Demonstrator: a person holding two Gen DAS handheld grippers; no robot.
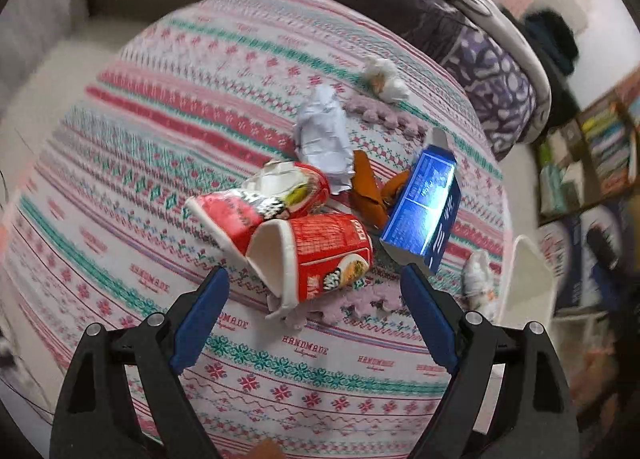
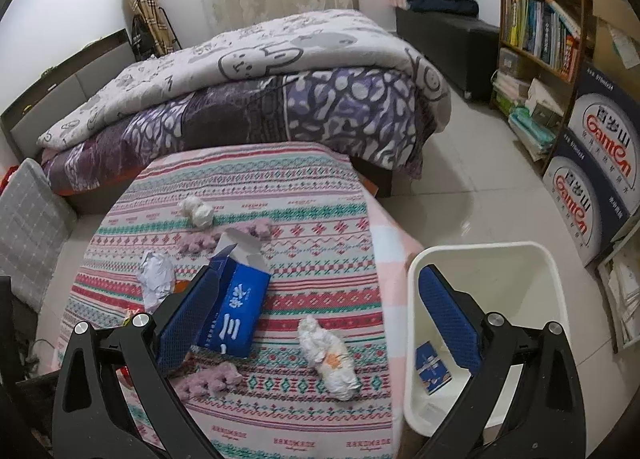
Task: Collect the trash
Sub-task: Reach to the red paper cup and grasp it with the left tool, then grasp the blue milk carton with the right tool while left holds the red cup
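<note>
Trash lies on a patterned tablecloth (image 1: pixel 160 147). In the left wrist view two crushed red noodle cups (image 1: pixel 320 259) (image 1: pixel 260 203) lie together, with a crumpled white paper (image 1: pixel 324 135), an orange wrapper (image 1: pixel 366 191) and a blue carton (image 1: pixel 424 215) behind. My left gripper (image 1: pixel 316 291) is open, just short of the nearer cup. My right gripper (image 2: pixel 316 299) is open and empty above the table. The blue carton (image 2: pixel 236 307) lies by its left finger. A crumpled tissue wad (image 2: pixel 328 355) lies below it. A white bin (image 2: pixel 532 259) stands to the right with a small blue box (image 2: pixel 432 367) inside.
Another tissue wad (image 2: pixel 196 211) and pink puzzle-shaped mats (image 2: pixel 208 379) lie on the table. A bed with a purple quilt (image 2: pixel 280 99) stands behind. A bookshelf (image 2: pixel 536 19) and stacked water cartons (image 2: pixel 592 179) are at the right. A grey cushion (image 2: pixel 28 227) is at the left.
</note>
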